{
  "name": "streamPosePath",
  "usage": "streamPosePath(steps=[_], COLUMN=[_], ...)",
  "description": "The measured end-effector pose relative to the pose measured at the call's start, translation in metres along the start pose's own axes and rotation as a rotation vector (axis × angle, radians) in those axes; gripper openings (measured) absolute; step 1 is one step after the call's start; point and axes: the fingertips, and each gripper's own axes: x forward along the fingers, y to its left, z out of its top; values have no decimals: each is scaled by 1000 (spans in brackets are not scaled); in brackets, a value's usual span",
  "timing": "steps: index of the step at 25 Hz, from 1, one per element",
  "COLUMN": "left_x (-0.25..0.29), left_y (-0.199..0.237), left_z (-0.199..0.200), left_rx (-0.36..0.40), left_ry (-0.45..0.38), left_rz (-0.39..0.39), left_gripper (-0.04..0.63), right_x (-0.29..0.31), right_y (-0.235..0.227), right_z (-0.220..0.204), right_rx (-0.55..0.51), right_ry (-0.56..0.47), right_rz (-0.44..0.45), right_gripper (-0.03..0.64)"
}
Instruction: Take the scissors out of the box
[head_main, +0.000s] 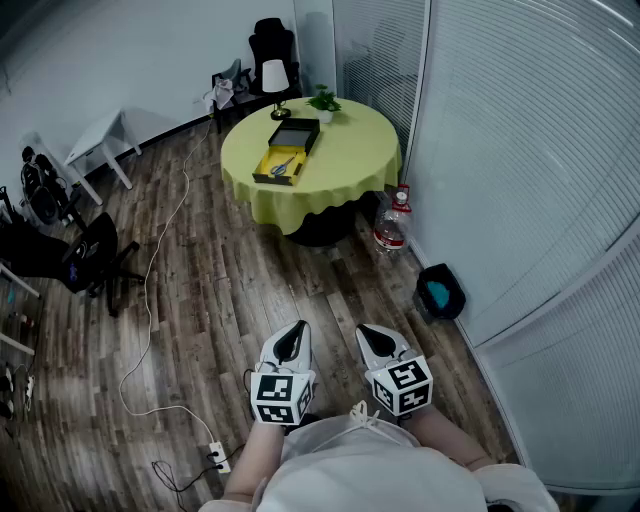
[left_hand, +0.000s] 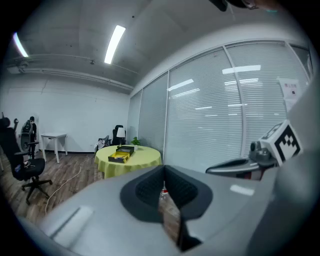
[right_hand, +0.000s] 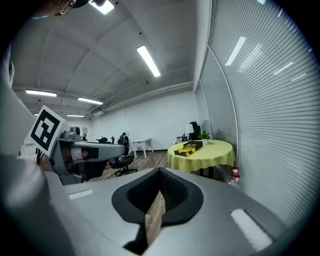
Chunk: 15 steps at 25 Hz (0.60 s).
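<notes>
**Scissors well away from both closed grippers**

The scissors (head_main: 283, 165) lay inside the open box (head_main: 262, 158) on the round yellow table (head_main: 350, 160), well apart from both grippers. The left gripper (head_main: 296, 330) and right gripper (head_main: 370, 333) had their jaws pressed together, pinching nothing, close to the person's body.

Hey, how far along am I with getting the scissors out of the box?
Nothing is done: the metal scissors lie in the black, yellow-lined box on the round yellow-clothed table. In hand, nothing: left gripper and right gripper are shut, empty, far from the table. Left: approach, grasp, lift out.
</notes>
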Motion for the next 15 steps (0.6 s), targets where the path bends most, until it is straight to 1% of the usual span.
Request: streamPosePath(steps=[9, 15], left_x=[11, 15], left_y=[3, 3], left_z=[-1, -7], left_rx=[1, 6], left_ry=[11, 28], left_rz=[5, 11], left_gripper=[6, 6], right_x=[8, 12], right_y=[-7, -14], right_z=[-2, -6], right_rx=[13, 46], right_ry=[11, 9], right_rz=[6, 8], right_gripper=[-2, -2])
